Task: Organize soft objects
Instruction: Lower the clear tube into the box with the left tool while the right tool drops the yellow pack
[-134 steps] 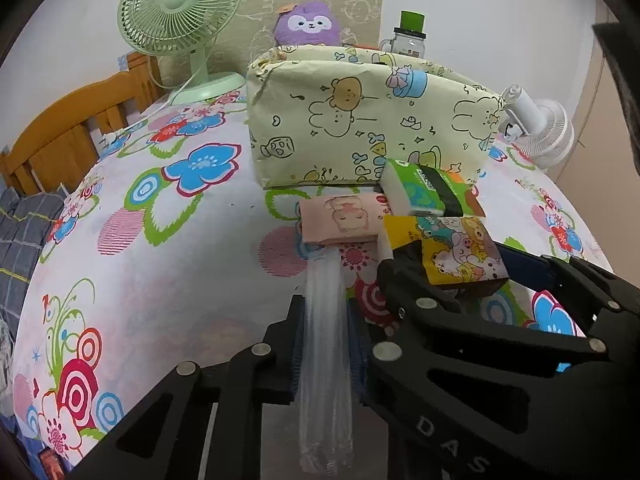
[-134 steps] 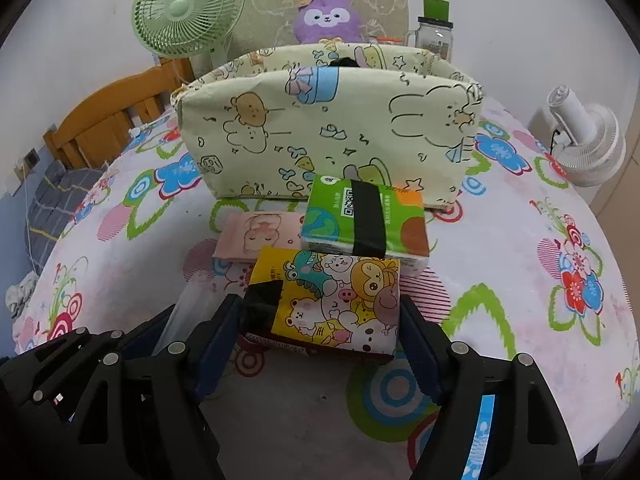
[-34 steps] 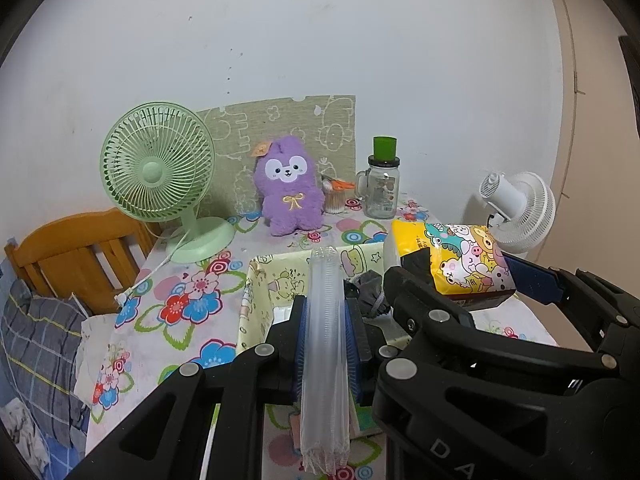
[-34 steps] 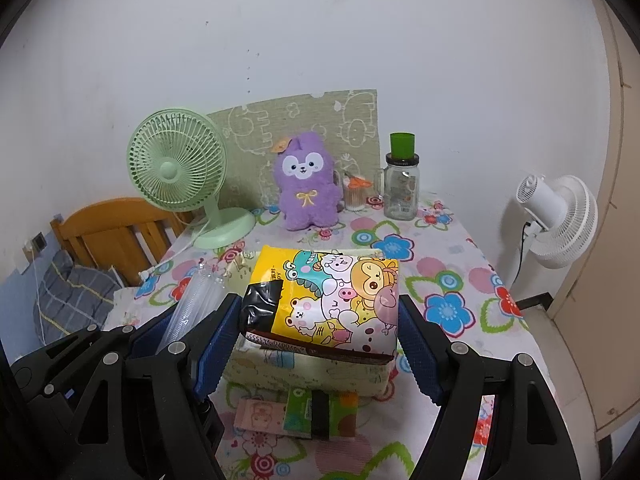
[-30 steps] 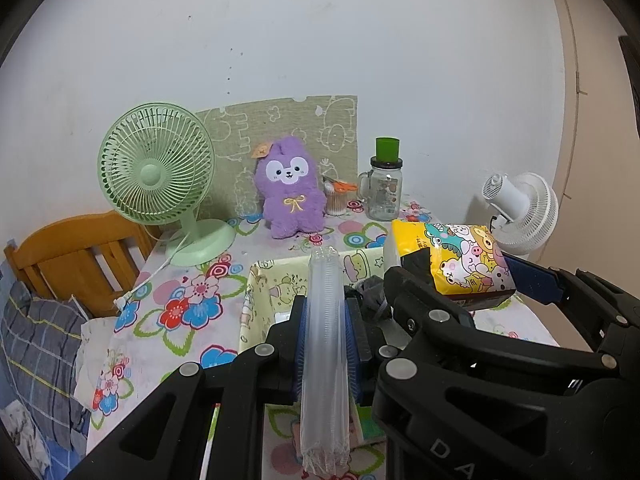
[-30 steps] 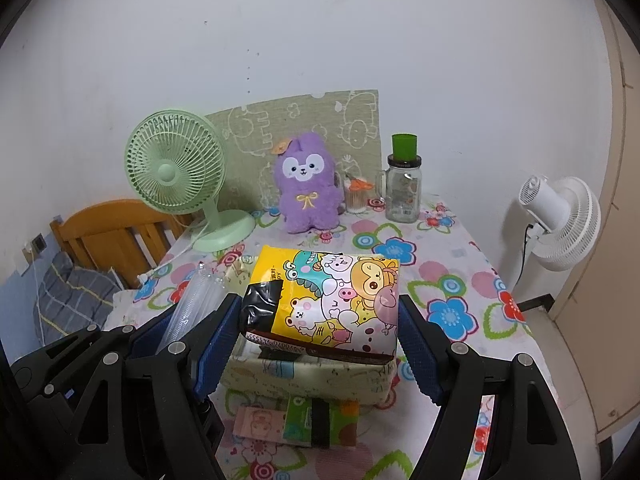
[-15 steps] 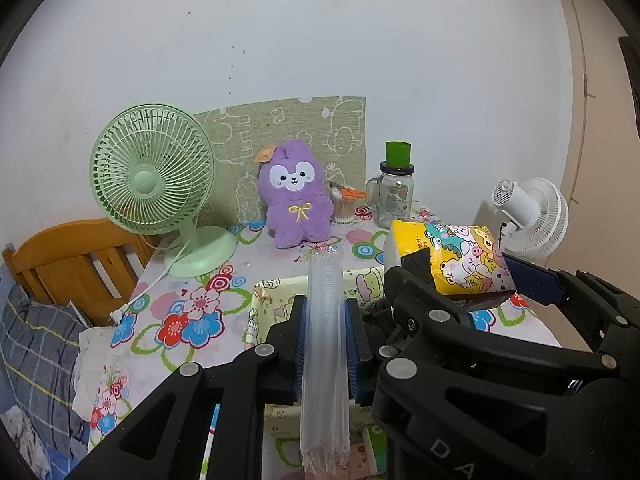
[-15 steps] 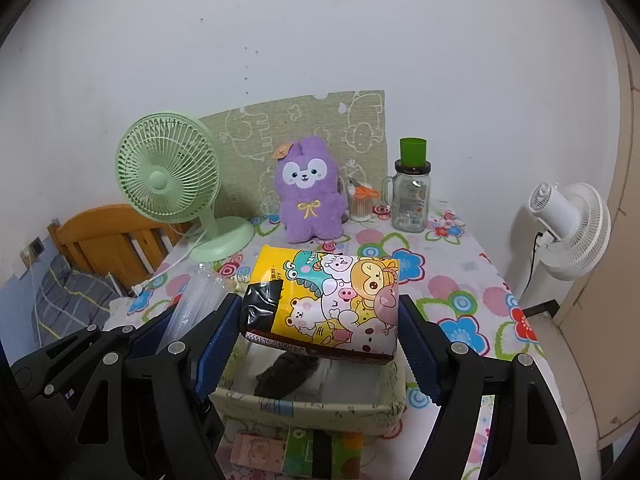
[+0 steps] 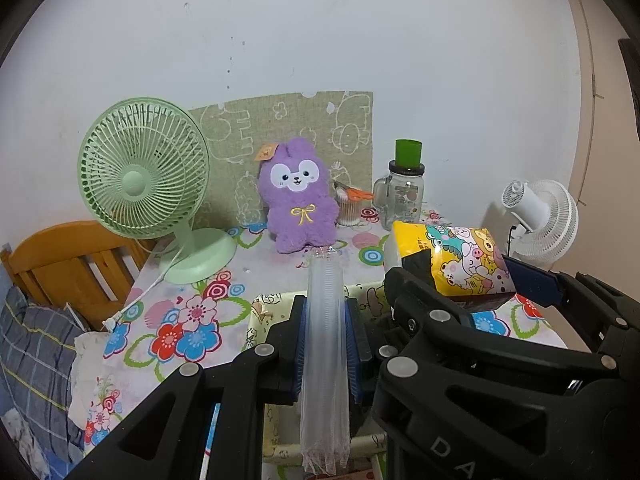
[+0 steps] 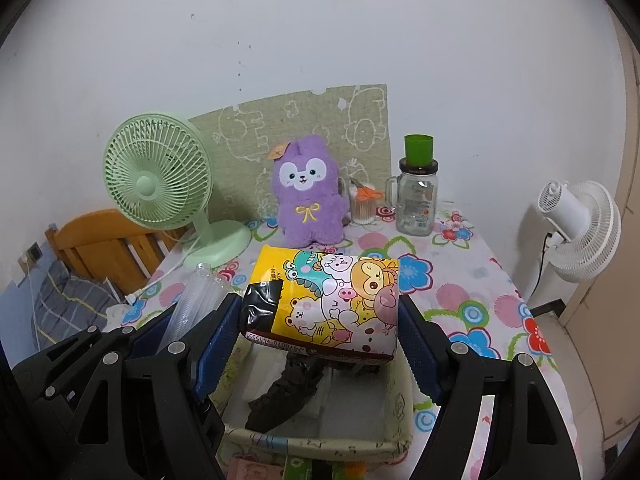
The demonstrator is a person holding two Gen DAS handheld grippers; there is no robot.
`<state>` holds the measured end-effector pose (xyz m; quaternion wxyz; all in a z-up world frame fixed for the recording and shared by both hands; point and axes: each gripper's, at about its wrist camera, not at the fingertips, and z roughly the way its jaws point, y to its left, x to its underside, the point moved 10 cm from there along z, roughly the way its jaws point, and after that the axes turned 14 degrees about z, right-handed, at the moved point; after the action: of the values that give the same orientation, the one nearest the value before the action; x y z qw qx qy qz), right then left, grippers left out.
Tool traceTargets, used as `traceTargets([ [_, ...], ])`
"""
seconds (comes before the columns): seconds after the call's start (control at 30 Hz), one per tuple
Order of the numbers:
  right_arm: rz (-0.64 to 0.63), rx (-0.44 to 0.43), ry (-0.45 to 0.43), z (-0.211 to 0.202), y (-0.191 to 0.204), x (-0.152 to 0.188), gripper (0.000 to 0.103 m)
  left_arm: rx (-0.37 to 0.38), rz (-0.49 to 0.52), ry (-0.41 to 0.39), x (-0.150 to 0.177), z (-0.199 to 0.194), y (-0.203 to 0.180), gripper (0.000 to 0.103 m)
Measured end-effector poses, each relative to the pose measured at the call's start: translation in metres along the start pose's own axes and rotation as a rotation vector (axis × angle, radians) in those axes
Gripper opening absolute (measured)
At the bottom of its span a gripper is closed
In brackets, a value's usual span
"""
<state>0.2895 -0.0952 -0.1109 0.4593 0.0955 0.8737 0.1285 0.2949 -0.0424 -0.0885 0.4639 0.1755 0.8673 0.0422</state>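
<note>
Left gripper [image 9: 325,344] clamped on cup sleeve [image 9: 325,364]; right gripper [image 10: 320,332] clamps tissue pack [image 10: 324,304] above bin [image 10: 316,444]. Plush [image 10: 308,196], fan [image 10: 160,176] behind. Print unreadable.

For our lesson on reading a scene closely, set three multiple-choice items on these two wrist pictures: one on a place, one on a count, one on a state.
1. Where does the purple plush toy sit?
A. in the fabric bin
B. on the table between the green fan and the glass jar
C. on the wooden chair

2. How many fans show?
A. one
B. two
C. three

3. What is the state of the right gripper?
A. open and empty
B. shut on the yellow cartoon pack
C. shut on the jar

Key: 1 B, it stands between the green fan and the glass jar; 2 B, that fan plus the white fan; 3 B, both pads press the yellow cartoon pack, above the fabric bin.
</note>
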Motion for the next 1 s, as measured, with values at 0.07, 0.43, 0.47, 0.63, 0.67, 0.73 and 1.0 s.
traceTargets([
  [0.07, -0.005, 0.004, 0.007, 0.006, -0.001, -0.001, 0.079, 0.003, -0.003, 0.006, 0.001, 0.006, 0.000, 0.016],
  [0.43, 0.012, 0.000, 0.028, 0.028, -0.010, 0.001, 0.079, -0.019, -0.016, 0.034, 0.005, 0.033, 0.005, 0.032],
  [0.47, 0.010, 0.002, 0.031, 0.031, -0.010, 0.002, 0.079, -0.021, -0.016, 0.040, 0.006, 0.034, 0.006, 0.034],
  [0.63, -0.001, -0.002, 0.059, 0.042, -0.008, 0.009, 0.079, -0.031, -0.023, 0.079, 0.017, 0.043, 0.011, 0.039],
  [0.67, -0.004, -0.002, 0.067, 0.045, -0.008, 0.011, 0.079, -0.035, -0.021, 0.089, 0.020, 0.044, 0.011, 0.041],
  [0.73, -0.010, -0.003, 0.080, 0.049, -0.007, 0.015, 0.079, -0.036, -0.018, 0.107, 0.025, 0.046, 0.012, 0.054],
  [1.0, -0.022, -0.017, 0.140, 0.061, -0.007, 0.031, 0.081, -0.024, -0.007, 0.141, 0.040, 0.047, 0.007, 0.072],
])
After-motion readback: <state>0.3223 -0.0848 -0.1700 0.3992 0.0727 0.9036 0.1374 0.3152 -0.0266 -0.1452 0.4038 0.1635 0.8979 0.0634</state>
